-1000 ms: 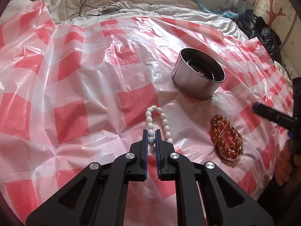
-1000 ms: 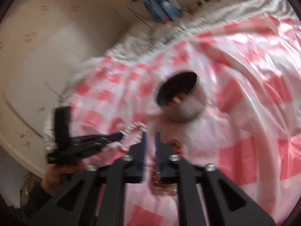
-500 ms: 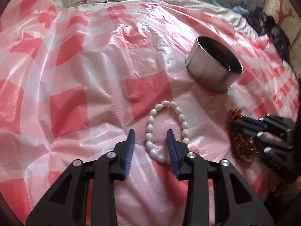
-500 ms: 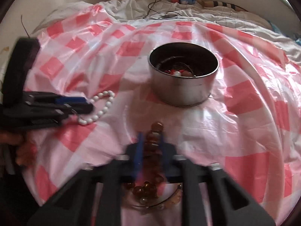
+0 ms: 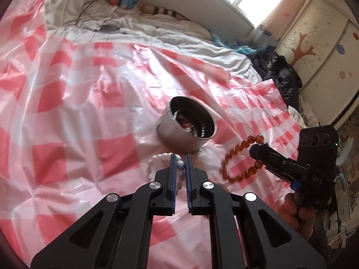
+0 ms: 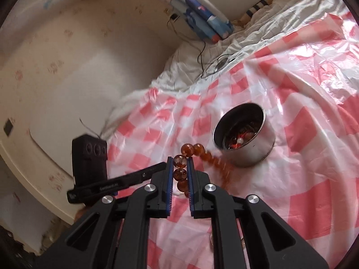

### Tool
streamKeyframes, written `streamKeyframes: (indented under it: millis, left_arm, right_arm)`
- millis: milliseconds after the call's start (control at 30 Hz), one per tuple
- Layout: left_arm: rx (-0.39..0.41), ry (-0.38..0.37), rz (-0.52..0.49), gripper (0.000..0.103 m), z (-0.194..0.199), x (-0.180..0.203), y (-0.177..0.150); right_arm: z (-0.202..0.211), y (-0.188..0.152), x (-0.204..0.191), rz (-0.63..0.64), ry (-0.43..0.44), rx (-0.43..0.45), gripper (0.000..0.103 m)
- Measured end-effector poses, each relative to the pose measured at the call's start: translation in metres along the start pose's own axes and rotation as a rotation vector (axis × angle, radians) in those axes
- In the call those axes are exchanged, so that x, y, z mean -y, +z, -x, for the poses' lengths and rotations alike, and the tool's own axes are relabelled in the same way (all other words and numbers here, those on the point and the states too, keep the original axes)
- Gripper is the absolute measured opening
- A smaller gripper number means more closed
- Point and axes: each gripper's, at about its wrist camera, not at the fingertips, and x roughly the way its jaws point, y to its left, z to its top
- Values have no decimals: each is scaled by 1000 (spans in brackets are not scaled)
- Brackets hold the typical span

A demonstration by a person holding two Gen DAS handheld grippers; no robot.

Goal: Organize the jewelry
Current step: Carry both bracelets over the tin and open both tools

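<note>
Closest to the left wrist camera, the left gripper (image 5: pixel 180 164) has its blue-padded jaws clamped on one bead of the white bracelet (image 5: pixel 157 159). Its jaws have just been closing, with that bead between them. The rest of the white loop curves out to the left of the fingers and runs back between them; whether it is clear of the cloth is hard to tell. The right gripper (image 6: pixel 180 162) is likewise pinched shut, on the amber bracelet (image 6: pixel 211 157). Two or three of its large brown beads sit in a row between the blue pads, and the remaining beads arc over the fingertips and trail away to the right, blurred. In the left wrist view the same amber loop hangs from the right gripper's tip, lifted off the cloth, with a hand (image 5: pixel 296 210) wrapped around the black handle at the lower right.

Under both bracelets lies a shiny red-and-white checked plastic cloth (image 5: pixel 112 152), wrinkled and spread over a bed. Just beyond the two grippers a round metal tin (image 6: pixel 253 150) stands upright on the cloth, open at the top, with small red and dark pieces inside that are too jumbled to name. The amber beads pass near its side without clearly touching it.

Farther back, white bedding (image 5: pixel 170 33) shows past the edge of the cloth, with a thin black cable (image 6: pixel 202 56) trailing across it. A blue patterned package (image 6: pixel 202 20) leans at the head of the bed.
</note>
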Motion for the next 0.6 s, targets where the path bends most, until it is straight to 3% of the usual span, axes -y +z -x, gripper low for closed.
streamKeyframes:
  millis: [233,600]
  left_arm:
    - [22,20,-67,7,-5,32,9]
    - [92,80,-143,7,-23,71,31]
  right_arm:
    - [11,13,12,-68,31,44,12]
    - [8,38,21,-71,42,62,12]
